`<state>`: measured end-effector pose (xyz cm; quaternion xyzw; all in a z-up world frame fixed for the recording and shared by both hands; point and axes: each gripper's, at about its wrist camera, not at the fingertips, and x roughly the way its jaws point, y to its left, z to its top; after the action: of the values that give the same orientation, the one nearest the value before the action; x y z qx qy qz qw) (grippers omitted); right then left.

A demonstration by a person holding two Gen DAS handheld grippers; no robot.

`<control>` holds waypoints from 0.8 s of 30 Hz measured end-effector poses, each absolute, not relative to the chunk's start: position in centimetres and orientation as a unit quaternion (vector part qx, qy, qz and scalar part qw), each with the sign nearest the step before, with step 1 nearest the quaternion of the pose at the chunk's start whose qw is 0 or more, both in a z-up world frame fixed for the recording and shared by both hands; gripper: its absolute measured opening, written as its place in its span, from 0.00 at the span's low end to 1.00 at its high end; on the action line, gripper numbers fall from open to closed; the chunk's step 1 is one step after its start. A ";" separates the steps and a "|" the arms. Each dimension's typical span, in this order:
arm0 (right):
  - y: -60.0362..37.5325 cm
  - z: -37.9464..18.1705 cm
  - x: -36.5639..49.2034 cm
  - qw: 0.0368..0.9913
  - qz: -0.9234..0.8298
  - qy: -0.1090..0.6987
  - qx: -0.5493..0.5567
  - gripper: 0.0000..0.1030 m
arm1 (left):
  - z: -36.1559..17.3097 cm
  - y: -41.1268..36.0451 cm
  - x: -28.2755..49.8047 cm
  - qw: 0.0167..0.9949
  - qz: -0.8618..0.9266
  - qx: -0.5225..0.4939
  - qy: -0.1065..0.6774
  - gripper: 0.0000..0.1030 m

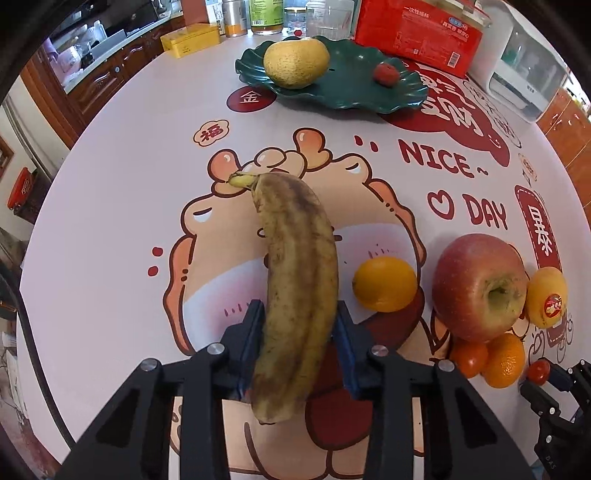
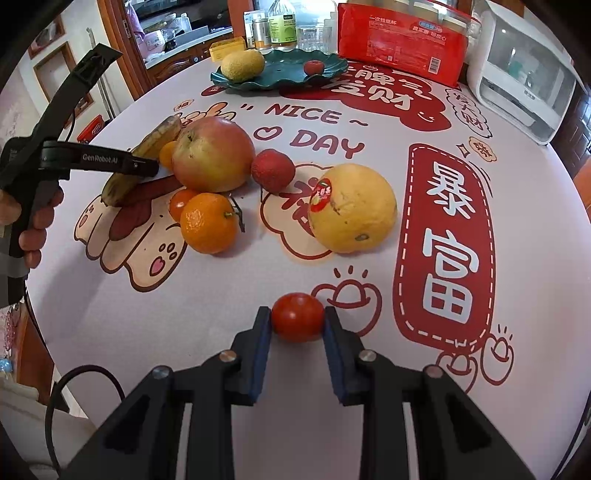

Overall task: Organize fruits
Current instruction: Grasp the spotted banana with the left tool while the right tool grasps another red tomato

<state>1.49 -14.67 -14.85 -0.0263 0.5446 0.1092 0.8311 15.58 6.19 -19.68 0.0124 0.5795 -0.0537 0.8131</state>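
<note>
My left gripper [image 1: 297,310] is shut on a brown-spotted banana [image 1: 295,280], which runs forward between the fingers; it also shows in the right wrist view [image 2: 147,155]. My right gripper [image 2: 297,314] is shut on a small red tomato [image 2: 298,316] at table level. A green plate [image 1: 354,92] at the far side holds a yellow pear [image 1: 295,62] and a red berry [image 1: 385,74]. A red apple [image 2: 212,153], an orange [image 2: 208,223], a lychee [image 2: 272,171] and a yellow citrus with a sticker [image 2: 351,208] lie on the table.
A small orange fruit [image 1: 385,284] lies right of the banana. A red box [image 2: 399,40], bottles and jars [image 2: 282,22] and a white appliance [image 2: 524,70] line the table's far edge. The left gripper's handle and a hand [image 2: 40,184] are at the left.
</note>
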 end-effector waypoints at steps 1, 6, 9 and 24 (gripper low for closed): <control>-14.6 -14.8 1.5 0.831 0.109 0.544 -0.026 0.27 | -19.7 6.3 15.5 0.813 -0.055 0.009 0.579 0.34; -14.2 -14.2 1.5 0.836 0.113 0.537 -0.027 0.27 | -19.6 6.8 15.2 0.810 -0.063 -0.009 0.583 0.33; -14.0 -13.7 1.7 0.839 0.114 0.531 -0.028 0.27 | -19.5 7.1 14.7 0.808 -0.068 -0.018 0.586 0.32; -13.9 -9.6 3.0 0.859 0.127 0.495 -0.026 0.27 | -15.6 6.9 12.0 0.822 -0.099 -0.036 0.560 0.31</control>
<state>2.97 -13.93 -9.60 -0.0264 0.4949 0.1265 0.8593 12.00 6.85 -15.58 -0.0357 0.5599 -0.0988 0.8218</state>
